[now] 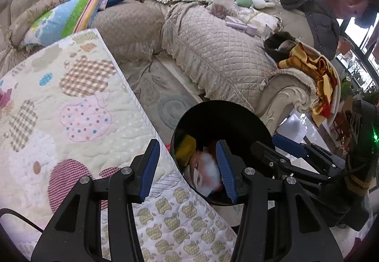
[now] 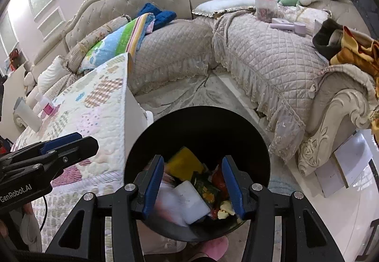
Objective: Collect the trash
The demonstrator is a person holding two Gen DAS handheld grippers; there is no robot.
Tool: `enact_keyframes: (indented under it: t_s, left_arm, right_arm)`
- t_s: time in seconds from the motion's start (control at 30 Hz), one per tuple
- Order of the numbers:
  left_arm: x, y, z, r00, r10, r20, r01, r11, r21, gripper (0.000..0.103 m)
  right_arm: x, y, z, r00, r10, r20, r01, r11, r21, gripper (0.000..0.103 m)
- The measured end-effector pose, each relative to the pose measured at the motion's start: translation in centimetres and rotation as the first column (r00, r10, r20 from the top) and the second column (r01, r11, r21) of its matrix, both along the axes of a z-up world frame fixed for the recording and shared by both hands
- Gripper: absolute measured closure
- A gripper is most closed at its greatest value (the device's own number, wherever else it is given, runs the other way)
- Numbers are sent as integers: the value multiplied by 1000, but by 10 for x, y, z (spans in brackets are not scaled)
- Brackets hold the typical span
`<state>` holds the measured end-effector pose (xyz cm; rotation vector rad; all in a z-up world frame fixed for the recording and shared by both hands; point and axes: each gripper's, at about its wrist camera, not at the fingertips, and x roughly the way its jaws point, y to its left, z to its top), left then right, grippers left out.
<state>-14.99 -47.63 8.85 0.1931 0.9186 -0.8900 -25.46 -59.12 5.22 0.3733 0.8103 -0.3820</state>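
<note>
My right gripper [image 2: 194, 187] hangs directly over the black bin [image 2: 142, 155], its blue fingers spread wide with nothing between them; the trash lies below and ahead of them inside the bin. My left gripper [image 1: 188, 170] sits off to the side over the quilted table cover [image 1: 71, 108], equally wide open and empty, with the bin's mouth just ahead of its right finger.

The trash is where it should be: a yellow packet [image 2: 186, 162], a white block [image 2: 191, 200], a dark printed wrapper [image 2: 206, 187] and some red scraps sit down in the bin.

From here the risks are small but real, I think. If I pull either gripper back carelessly, a finger could catch the bin's rim and tip it, since it stands just beside the table edge on the floor. My two grippers are also near each other, so swinging one toward the table could knock it into the other.

A blurred pale shape near my right gripper's left finger is hard to read; it may be a piece in motion, but I cannot tell. The bin's bottom and its lower wall are hidden behind my fingers, so I cannot judge how full it is. Small items on the far table end, left of my right gripper, are too small to identify as trash or not
</note>
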Motion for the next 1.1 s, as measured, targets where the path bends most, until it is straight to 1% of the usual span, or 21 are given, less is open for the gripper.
enact_keyframes:
  t_s: [0.17, 0.23, 0.37, 0.47, 0.6, 0.67, 0.73, 0.77, 0.8, 0.9, 1.1]
  left_arm:
    - [-12, 15, 20, 997, 14, 81, -12, 1000, -21, 55]
    - [-14, 24, 28, 995, 29, 96, -25, 999, -40, 55]
    - [-19, 38, 43, 990, 61, 124, -52, 996, -73, 55]
    - [-23, 49, 54, 981, 84, 173, -72, 994, -76, 55]
    - [-31, 66, 67, 970, 101, 221, -77, 991, -112, 55]
    - [-33, 73, 72, 965, 108, 238, -80, 989, -125, 55]
    - [-36, 78, 77, 960, 115, 255, -83, 988, -133, 55]
    - [-38, 80, 78, 957, 118, 266, -84, 987, -136, 55]
    - [-40, 82, 80, 954, 118, 276, -82, 987, -136, 55]
    - [-45, 88, 85, 943, 129, 308, -86, 985, -148, 55]
    - [-46, 97, 91, 937, 143, 319, -90, 980, -177, 55]
  right_arm:
    - [-7, 13, 20, 999, 4, 39, -2, 999, -42, 53]
    - [-9, 18, 27, 999, 1, 55, 2, 998, -57, 52]
    - [-14, 28, 43, 996, -9, 86, 17, 995, -96, 46]
    - [-18, 35, 56, 993, -16, 120, 30, 992, -120, 46]
    - [-24, 45, 74, 986, -25, 164, 50, 987, -153, 46]
    - [-26, 49, 82, 983, -28, 182, 59, 983, -171, 45]
    - [-28, 54, 89, 979, -32, 200, 71, 979, -190, 42]
    - [-29, 56, 91, 978, -33, 204, 74, 978, -195, 38]
    - [-29, 58, 95, 977, -34, 212, 78, 976, -203, 35]
    - [-30, 63, 101, 973, -32, 230, 83, 973, -217, 35]
    - [-29, 71, 108, 972, -29, 233, 88, 965, -246, 35]
